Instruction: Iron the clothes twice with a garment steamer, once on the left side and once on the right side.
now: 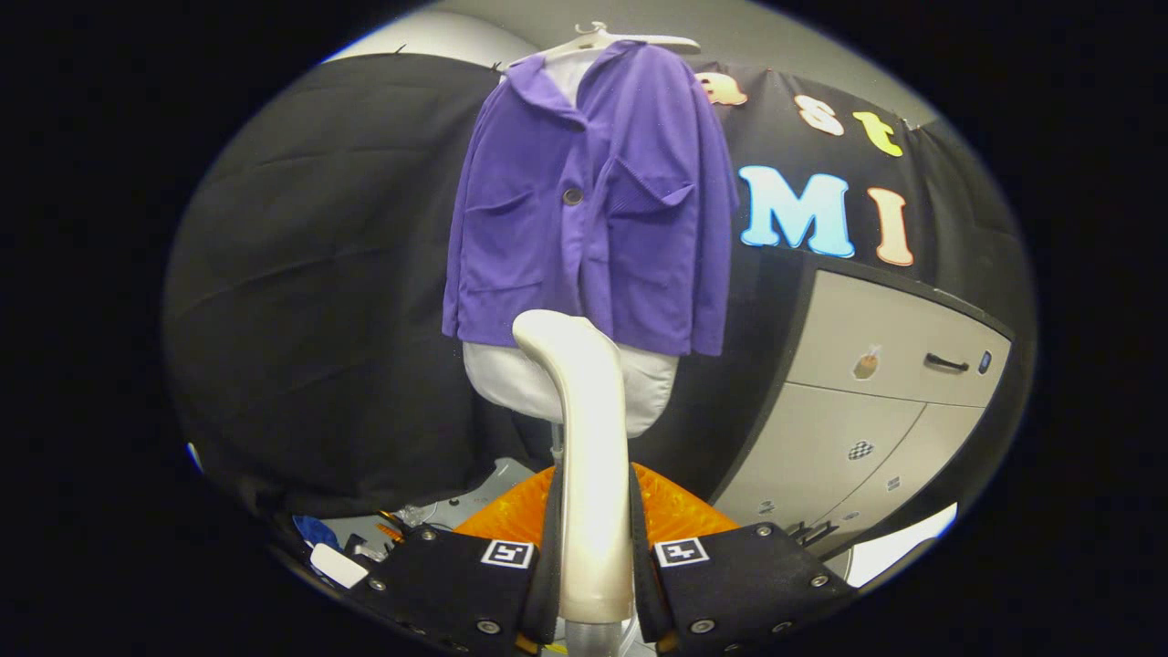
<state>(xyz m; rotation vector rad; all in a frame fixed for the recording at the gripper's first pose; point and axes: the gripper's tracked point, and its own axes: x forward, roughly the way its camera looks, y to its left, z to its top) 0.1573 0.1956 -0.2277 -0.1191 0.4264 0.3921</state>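
Note:
A purple jacket (593, 201) hangs on a white hanger (610, 38) over a white mannequin torso (639, 388), straight ahead and beyond the fingers. My gripper (593, 570) is shut on the cream handle of the garment steamer (589, 438), which stands upright between the two fingers. The steamer's curved head reaches up to the jacket's lower hem and still looks apart from the cloth. One dark button shows at the jacket's middle, with a chest pocket on each side.
A grey cabinet (876, 401) with drawers and a black handle stands to the right of the jacket. An orange ribbed mat (680, 506) lies just ahead of the fingers. Small clutter, blue and white bits, lies low on the left (333, 552).

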